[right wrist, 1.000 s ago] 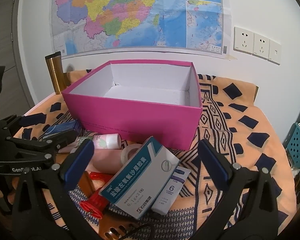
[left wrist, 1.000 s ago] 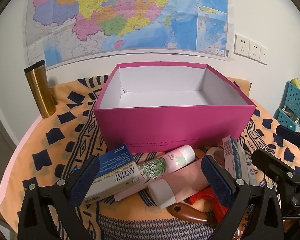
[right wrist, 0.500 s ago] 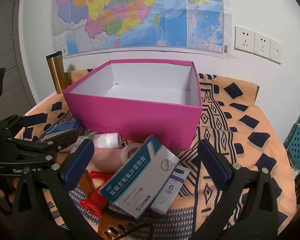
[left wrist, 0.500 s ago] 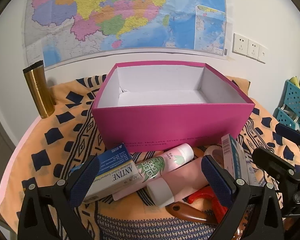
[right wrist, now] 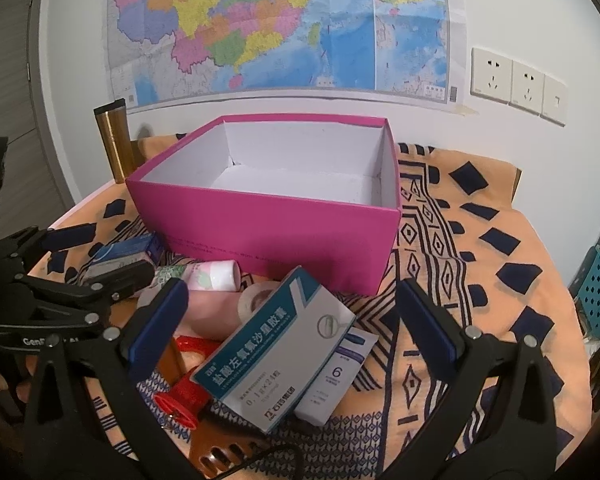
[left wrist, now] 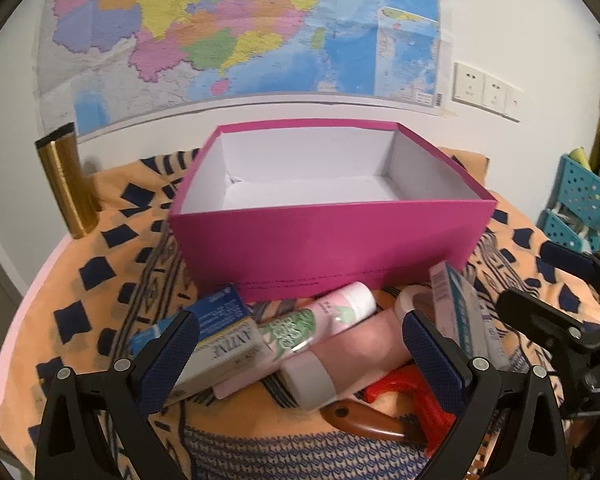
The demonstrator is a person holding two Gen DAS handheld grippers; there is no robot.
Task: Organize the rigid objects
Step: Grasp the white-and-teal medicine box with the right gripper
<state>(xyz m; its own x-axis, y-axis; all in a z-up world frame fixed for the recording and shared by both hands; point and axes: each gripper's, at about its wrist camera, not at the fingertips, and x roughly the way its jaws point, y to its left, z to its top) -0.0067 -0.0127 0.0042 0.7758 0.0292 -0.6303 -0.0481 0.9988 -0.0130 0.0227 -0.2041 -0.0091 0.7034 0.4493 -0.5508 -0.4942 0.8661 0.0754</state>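
An empty pink box (left wrist: 332,248) with a white inside stands on the patterned cloth; it also shows in the right wrist view (right wrist: 268,220). In front of it lies a pile: a blue and white carton (left wrist: 216,332), a pink floral bottle (left wrist: 324,316), a pink tube (left wrist: 340,360), a tape roll (left wrist: 416,304), a red tool (left wrist: 416,392) and a brown-handled item (left wrist: 364,420). A teal and grey medicine box (right wrist: 276,348) and a small white box (right wrist: 336,376) lie in the right wrist view. My left gripper (left wrist: 300,352) is open above the pile. My right gripper (right wrist: 292,320) is open above the medicine box.
A gold tumbler (left wrist: 66,184) stands at the table's back left by the wall. A wall map (left wrist: 236,28) and sockets (left wrist: 488,90) are behind the box. A teal perforated basket (left wrist: 580,208) sits off the table's right side.
Both views have shifted slightly, with the box and pile a little lower and closer in frame. Nothing has been gripped and no object has moved.
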